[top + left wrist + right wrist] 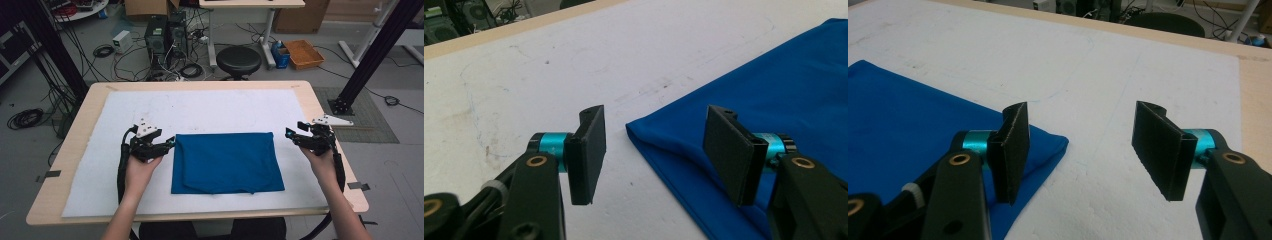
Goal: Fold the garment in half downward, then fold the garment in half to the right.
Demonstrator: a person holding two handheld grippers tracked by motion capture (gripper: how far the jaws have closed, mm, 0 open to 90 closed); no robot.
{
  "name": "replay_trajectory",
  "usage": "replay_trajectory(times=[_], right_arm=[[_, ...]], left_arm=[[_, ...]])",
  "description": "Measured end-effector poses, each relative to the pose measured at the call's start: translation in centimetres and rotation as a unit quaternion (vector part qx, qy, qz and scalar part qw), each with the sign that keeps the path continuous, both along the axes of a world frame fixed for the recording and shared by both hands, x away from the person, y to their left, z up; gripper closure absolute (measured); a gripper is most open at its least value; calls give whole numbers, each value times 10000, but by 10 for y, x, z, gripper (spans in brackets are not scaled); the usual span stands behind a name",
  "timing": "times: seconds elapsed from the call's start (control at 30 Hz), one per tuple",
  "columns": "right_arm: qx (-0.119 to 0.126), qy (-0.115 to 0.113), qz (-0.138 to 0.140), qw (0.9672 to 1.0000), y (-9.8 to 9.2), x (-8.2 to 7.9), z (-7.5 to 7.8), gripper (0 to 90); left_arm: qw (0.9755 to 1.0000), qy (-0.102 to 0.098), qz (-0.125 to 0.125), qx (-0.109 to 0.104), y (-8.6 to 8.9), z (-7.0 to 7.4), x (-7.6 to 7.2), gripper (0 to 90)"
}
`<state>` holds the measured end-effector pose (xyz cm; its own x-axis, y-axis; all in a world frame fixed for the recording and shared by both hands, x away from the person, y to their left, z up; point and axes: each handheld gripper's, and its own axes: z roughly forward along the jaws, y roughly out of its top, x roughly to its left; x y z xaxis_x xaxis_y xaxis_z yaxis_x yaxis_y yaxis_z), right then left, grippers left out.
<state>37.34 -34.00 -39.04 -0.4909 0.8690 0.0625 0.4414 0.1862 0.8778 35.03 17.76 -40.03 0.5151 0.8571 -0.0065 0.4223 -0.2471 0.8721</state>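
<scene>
At the cloth's two upper corners, the left hand-held gripper (pixel 169 144) and right hand-held gripper (pixel 291 134) gape wide, holding nothing. The folded blue cloth (pixel 226 162) lies flat mid-tabletop (pixel 90 100) on white padding (pixel 200 107); the high view adds a stool (pixel 238 60) beyond.

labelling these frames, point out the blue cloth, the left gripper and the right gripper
blue cloth (pixel 227 162), high view, middle of the folded fabric
left gripper (pixel 172 142), high view, between its fingertips
right gripper (pixel 289 133), high view, between its fingertips
</scene>
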Motion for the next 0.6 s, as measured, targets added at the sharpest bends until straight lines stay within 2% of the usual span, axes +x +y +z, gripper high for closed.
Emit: replay_trajectory(times=[0.2,0.27,0.4,0.47,0.53,0.6], right_arm=[[45,-100,-10,9999,-1,-2,4,403],[113,-139,-10,9998,0,-3,8,403],[190,-240,26,9995,5,-3,15,403],[212,-286,81,9993,10,-2,19,400],[208,-302,137,9992,17,-1,22,399],[190,-316,206,9991,25,0,24,399]], left_arm=[[10000,-18,-46,-68,-3,4,-3,410],[9998,43,-56,-185,-5,5,-5,395],[9996,113,-151,-228,-8,7,-18,395],[9993,285,-43,-238,-11,7,-25,396],[9979,520,31,-384,-13,5,-32,395],[9972,620,60,-415,-16,4,-41,395]])
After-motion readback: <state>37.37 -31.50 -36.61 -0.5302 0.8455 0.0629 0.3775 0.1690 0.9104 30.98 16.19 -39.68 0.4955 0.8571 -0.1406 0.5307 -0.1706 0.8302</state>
